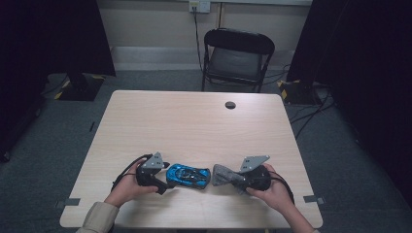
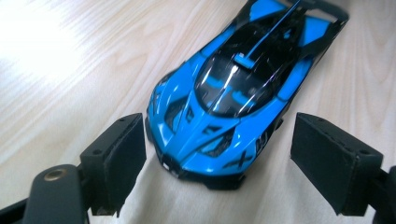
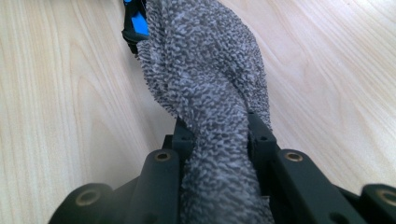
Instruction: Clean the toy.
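A blue and black toy car (image 1: 188, 175) lies on the wooden table (image 1: 194, 121) near its front edge. In the left gripper view the car (image 2: 233, 93) points its nose at me. My left gripper (image 2: 219, 133) is open, one pad (image 2: 114, 158) on each side of the nose, with small gaps to the car. In the high view this gripper (image 1: 165, 178) sits just left of the car. My right gripper (image 1: 239, 179) is shut on a grey towelling cloth (image 1: 222, 174), whose free end reaches the car's rear. The cloth (image 3: 205, 70) bunches out from between the right gripper's (image 3: 217, 128) jaws.
A black folding chair (image 1: 238, 53) stands behind the table's far edge. A dark round grommet (image 1: 230, 105) sits in the tabletop at the back. Dark curtains hang at both sides. Cables run over the floor at the right.
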